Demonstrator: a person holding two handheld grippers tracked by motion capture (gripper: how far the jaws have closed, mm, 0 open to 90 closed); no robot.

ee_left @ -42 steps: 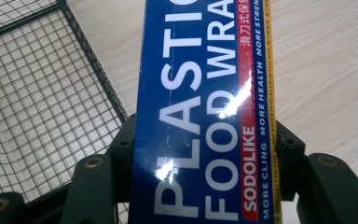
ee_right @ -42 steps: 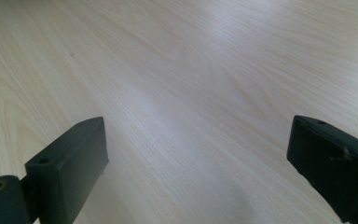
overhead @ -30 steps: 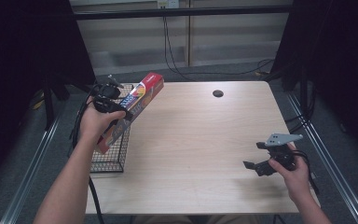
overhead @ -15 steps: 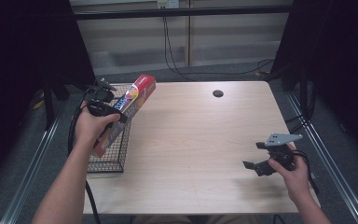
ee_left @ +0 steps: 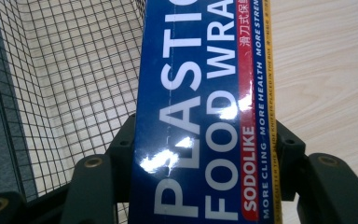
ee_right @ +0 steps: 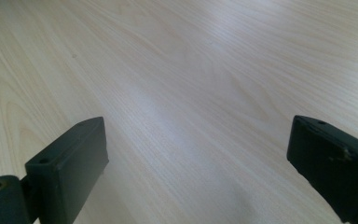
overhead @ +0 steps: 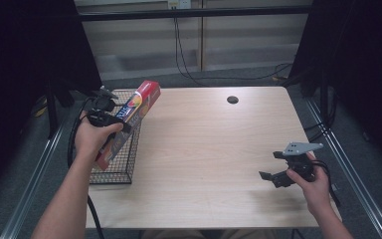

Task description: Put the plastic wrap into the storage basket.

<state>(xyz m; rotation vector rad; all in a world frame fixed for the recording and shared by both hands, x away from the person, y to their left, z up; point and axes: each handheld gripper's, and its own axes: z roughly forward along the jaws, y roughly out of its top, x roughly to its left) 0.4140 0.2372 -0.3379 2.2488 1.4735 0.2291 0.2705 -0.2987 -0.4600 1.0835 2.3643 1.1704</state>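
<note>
A long plastic food wrap box (overhead: 129, 119), blue with red ends, is held tilted over the black wire basket (overhead: 122, 169) at the table's left edge, its upper end toward the far right. My left gripper (overhead: 110, 118) is shut on the box near its middle. In the left gripper view the box (ee_left: 205, 116) sits between the jaws, with the basket's mesh (ee_left: 65, 84) behind it. My right gripper (overhead: 273, 169) hovers low over the table's near right part, open and holding nothing; the right gripper view shows bare wood between its jaws (ee_right: 200, 168).
The light wooden table (overhead: 214, 149) has a round cable hole (overhead: 232, 99) near its far edge. Cables hang behind the table, and dark curtains stand on both sides. Metal rails run along the floor left and right.
My left gripper has drawn the box leftward and toward me, over the basket. The right gripper has stayed where it was.
</note>
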